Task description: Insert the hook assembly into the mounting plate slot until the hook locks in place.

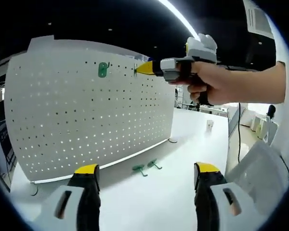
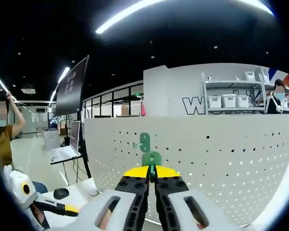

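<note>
My right gripper [image 2: 152, 179] is pinching a green hook [image 2: 151, 159] between its yellow tips, pressed tight on it. The hook sits at 12 o'clock from my tips, right up near the white board with holes [image 2: 221, 159]. Another green hook [image 2: 144, 141] already hangs on the board, just past mine at 11 o'clock. My left gripper [image 1: 147, 175] has its fingers spread wide and holds nothing. Two spare hooks [image 1: 147, 167] lie on the white table [image 1: 173, 192], between those tips and a bit beyond. I think my hook could miss the hole if I tilt my hand, and then it won't lock. If I push too hard, the board may tip back. My pinch is small, so the hook could twist or drop
</note>
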### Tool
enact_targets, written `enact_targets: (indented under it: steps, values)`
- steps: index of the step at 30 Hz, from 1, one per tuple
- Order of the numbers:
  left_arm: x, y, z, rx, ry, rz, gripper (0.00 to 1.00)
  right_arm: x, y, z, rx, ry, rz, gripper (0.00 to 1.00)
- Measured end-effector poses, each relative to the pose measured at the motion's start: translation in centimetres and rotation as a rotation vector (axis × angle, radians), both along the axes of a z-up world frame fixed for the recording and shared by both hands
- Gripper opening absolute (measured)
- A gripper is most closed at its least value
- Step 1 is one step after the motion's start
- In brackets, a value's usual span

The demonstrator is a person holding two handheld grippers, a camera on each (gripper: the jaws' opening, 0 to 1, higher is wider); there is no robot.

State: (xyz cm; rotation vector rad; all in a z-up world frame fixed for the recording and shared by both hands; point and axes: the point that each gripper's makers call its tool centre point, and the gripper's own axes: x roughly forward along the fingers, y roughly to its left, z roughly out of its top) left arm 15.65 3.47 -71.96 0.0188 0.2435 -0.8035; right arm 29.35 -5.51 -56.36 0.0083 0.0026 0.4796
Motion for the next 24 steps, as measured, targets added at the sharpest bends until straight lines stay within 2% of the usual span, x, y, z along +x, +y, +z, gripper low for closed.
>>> enact_targets:
  steps: [7, 24]
  values:
    - [-0.4, 0.1, -0.5, 0.001, 0.011, -0.003, 0.82, 1.3, -0.4, 1.0, 0.007, -0.019, -0.023, 0.01]
    - [-1.0, 0.5, -1.0, 0.01, 0.017, -0.005, 0.81, 3.7, -0.1, 1.4, -0.004, -0.064, -0.069, 0.01]
